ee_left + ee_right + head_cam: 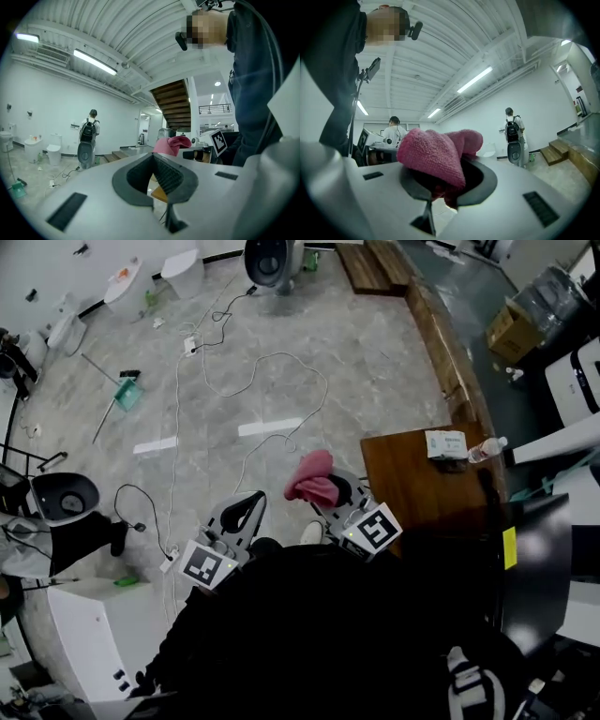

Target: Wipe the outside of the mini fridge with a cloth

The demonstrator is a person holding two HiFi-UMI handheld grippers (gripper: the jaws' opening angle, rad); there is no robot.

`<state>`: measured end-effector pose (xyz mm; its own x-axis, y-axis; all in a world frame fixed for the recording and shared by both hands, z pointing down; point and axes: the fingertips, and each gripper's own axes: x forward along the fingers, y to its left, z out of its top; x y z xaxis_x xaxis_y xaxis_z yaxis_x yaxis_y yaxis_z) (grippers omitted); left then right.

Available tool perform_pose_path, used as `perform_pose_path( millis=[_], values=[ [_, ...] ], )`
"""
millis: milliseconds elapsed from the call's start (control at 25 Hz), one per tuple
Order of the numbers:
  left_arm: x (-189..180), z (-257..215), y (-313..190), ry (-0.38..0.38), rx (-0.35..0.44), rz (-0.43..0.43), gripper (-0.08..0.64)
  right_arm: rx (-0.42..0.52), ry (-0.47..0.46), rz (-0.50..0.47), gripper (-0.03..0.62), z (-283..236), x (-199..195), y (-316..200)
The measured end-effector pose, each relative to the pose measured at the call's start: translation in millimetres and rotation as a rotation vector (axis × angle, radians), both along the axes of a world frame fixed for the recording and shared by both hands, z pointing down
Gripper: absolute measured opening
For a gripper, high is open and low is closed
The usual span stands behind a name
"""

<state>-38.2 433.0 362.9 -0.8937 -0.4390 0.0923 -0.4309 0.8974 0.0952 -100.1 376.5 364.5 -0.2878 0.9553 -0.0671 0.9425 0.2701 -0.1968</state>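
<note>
Grey marbled floor (366,362), white cables (253,381) looping across it, two white tape strips (270,427), a green dustpan (127,393) at the left. Wooden steps (375,263) at the top edge. Brown wooden table (412,493) to the right of the grippers, with a small white box (445,443) and a plastic bottle (487,449) lying near its far edge. Black glossy cabinet (539,559) with a yellow sticker stands just right of the table; cannot tell if this is the mini fridge.

Right gripper (325,495) (440,187): claw pinching a pink cloth (312,479) (436,152). The cloth is bunched and bulges up over the jaw tips, with a fold hanging down between them. It is held up in the air near the table's left corner, touching neither the table nor the black cabinet.

Left gripper (242,514) (157,173): jaws pressed together, nothing between them. It sits just left of the right gripper at about the same height. Its view also catches the pink cloth (172,143) ahead.

Both marker cubes are low in the head view, above the person's dark clothing.

Background in the gripper views: white walls, ceiling strip lights, a person with a backpack (87,131) (513,126) standing by the steps, and a toilet (54,152) on the far left.
</note>
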Motion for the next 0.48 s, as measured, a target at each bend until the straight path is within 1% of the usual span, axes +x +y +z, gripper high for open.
perform_pose_path(
  millis=[120,280,480],
  values=[
    [-35,3,-14,0.01,-0.011,0.055,0.002,0.008,0.013,0.055,0.087,3,-30,-18],
    [-92,8,-31,0.014,-0.013,0.152,0.003,0.033,0.038,0.171,0.087,24,-79,-44],
    [-177,20,-59,0.044,0.002,0.341,0.003,0.048,0.078,0.376,0.087,35,-146,-85]
  ],
)
